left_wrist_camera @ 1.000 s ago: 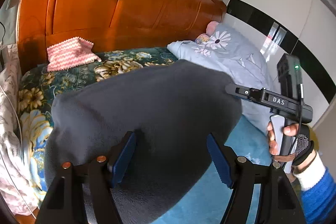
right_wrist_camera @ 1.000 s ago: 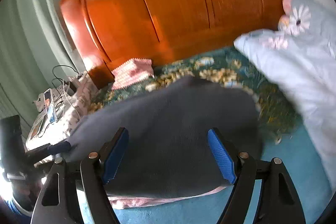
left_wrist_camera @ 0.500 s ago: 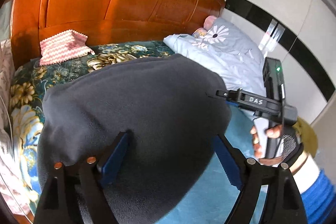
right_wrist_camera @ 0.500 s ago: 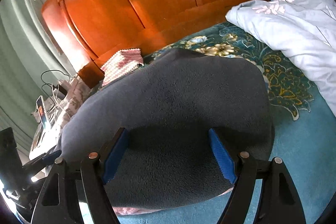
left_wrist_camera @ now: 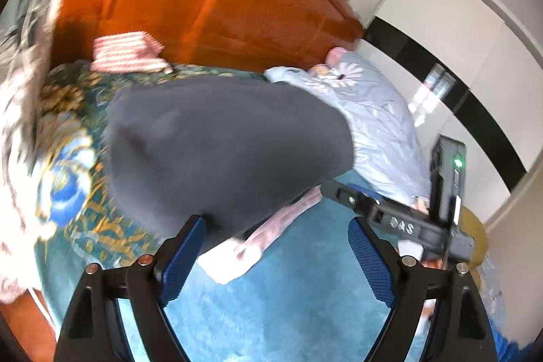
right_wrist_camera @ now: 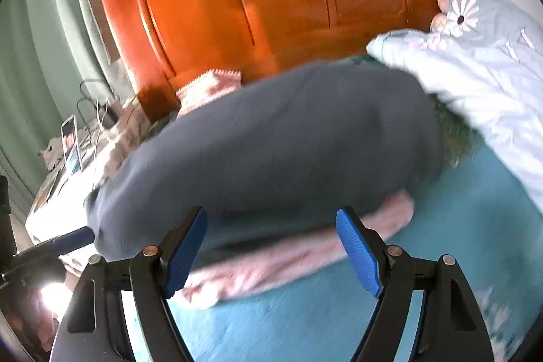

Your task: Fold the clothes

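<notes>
A dark grey fleece garment [left_wrist_camera: 220, 151] lies folded on the bed, with its pink lining [left_wrist_camera: 271, 229] showing along the near edge. It also shows in the right wrist view [right_wrist_camera: 278, 138], with the pink edge [right_wrist_camera: 288, 260] nearest me. My left gripper [left_wrist_camera: 275, 256] is open and empty, just in front of the garment's near edge. My right gripper [right_wrist_camera: 271, 246] is open and empty, also just in front of the garment. The right gripper also shows in the left wrist view [left_wrist_camera: 390, 216], to the right of the garment.
The bed has a teal floral cover [left_wrist_camera: 68, 185] and an orange wooden headboard [left_wrist_camera: 210, 5]. A folded pink-and-white cloth [left_wrist_camera: 125, 53] lies by the headboard. A pale blue quilt [right_wrist_camera: 475, 73] is heaped on the right. A bedside stand with a phone [right_wrist_camera: 69, 145] and cables is on the left.
Both grippers have drawn back from the grey garment toward the near edge of the bed. The garment's pink near edge now shows. Both jaws stay open.
</notes>
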Available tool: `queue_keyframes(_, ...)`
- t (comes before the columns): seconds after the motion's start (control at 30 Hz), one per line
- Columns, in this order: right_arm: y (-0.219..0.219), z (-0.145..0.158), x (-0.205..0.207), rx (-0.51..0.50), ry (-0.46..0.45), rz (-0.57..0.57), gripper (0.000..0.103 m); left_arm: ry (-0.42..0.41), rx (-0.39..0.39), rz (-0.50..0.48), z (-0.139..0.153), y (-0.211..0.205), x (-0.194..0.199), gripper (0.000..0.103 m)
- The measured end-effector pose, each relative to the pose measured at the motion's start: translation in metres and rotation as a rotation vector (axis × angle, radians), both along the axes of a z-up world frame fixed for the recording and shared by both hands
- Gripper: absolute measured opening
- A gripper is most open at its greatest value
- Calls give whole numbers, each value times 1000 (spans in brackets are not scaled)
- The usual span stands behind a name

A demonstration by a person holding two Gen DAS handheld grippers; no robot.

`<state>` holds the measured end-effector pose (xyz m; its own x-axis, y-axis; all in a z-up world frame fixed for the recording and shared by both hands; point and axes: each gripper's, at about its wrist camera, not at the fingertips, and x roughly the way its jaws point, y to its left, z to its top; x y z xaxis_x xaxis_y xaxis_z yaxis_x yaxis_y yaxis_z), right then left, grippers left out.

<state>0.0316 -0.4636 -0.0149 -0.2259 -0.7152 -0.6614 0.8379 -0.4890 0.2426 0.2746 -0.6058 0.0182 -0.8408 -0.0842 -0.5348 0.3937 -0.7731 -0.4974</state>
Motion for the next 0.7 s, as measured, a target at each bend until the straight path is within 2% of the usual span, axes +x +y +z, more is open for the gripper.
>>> queue_keyframes(0.13,4,-25,28,47,37,-45,80,-13,-64,108,-21,8,18,103)
queue_keyframes(0.2,5,-35,39,72,66,-80,89,-28,-86,139,-33,9,22,103)
queue_keyframes(0.33,5,-54,54,72,69,-128,94,-51,-122,205,-54,9,30,103)
queue_keyframes(0.47,5,-65,62,57,92,-190,103,-31,-181,262,-64,12,32,103)
queue_keyframes(0.6,6,-71,64,42,102,-239,103,-17,-232,315,-67,13,31,103)
queue_keyframes(0.7,8,-72,65,30,122,-267,103,-20,-241,345,-70,11,29,103)
